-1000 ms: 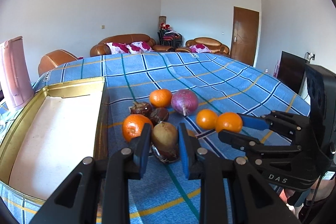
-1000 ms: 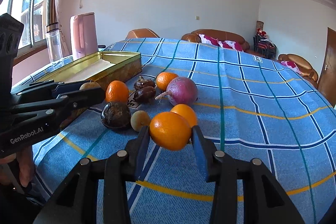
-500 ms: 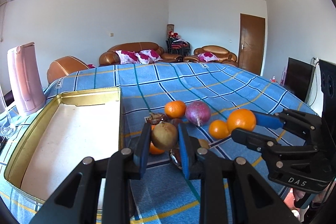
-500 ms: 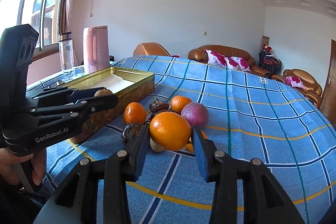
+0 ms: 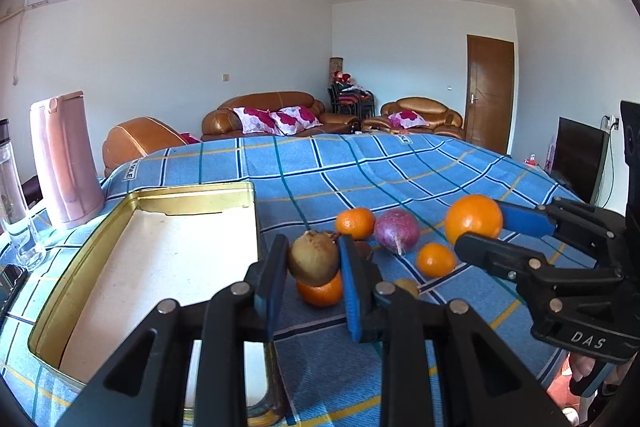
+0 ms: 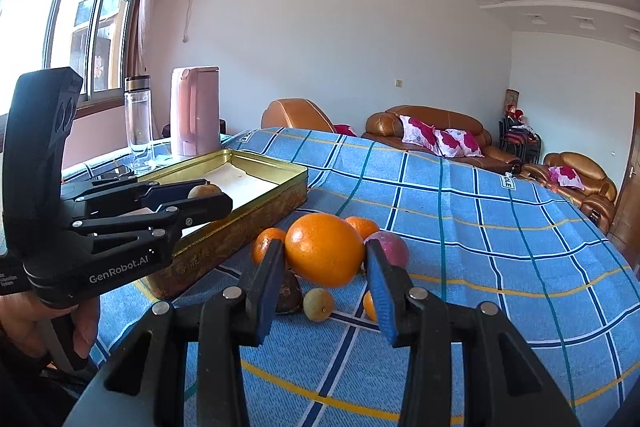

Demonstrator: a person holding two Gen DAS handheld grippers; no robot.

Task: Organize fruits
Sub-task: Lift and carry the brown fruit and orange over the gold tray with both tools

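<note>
Left wrist view: risks first, read from left to right across the frame.
Tray edge risk: the shallow gold metal tray (image 5: 120, 239) fills the lower left; its near rim is raised, so a fruit carried in low could, I judge, knock against it.
Brown fruit risk: the left gripper (image 5: 313, 259) is clamped on a round brownish-green fruit (image 5: 313, 258) at lower centre; only the sides are pinched, and a rounded skin may roll out if the wrist tilts.
Pile risk: directly under it a small orange mandarin (image 5: 320, 291) lies on the blue checked cloth (image 5: 360, 163); a dropped fruit would likely scatter the loose ones.
Crossing risk: the right gripper (image 5: 476, 227) stands at centre right, close to the left one; both heading for the tray could collide.
Right wrist view: the large glossy orange (image 6: 324, 249), at centre, is gripped by blue pads at its widest part, lifted clear of the cloth.
Fruit still on cloth: a purple-red round fruit (image 5: 396, 229), another mandarin (image 5: 355, 222), a smaller orange one (image 5: 435, 259), a dark wrinkled fruit (image 6: 286, 293) and a small pale yellow one (image 6: 318, 303), clustered just right of the tray.
Tray look: pale liner inside, no fruit in it.
</note>
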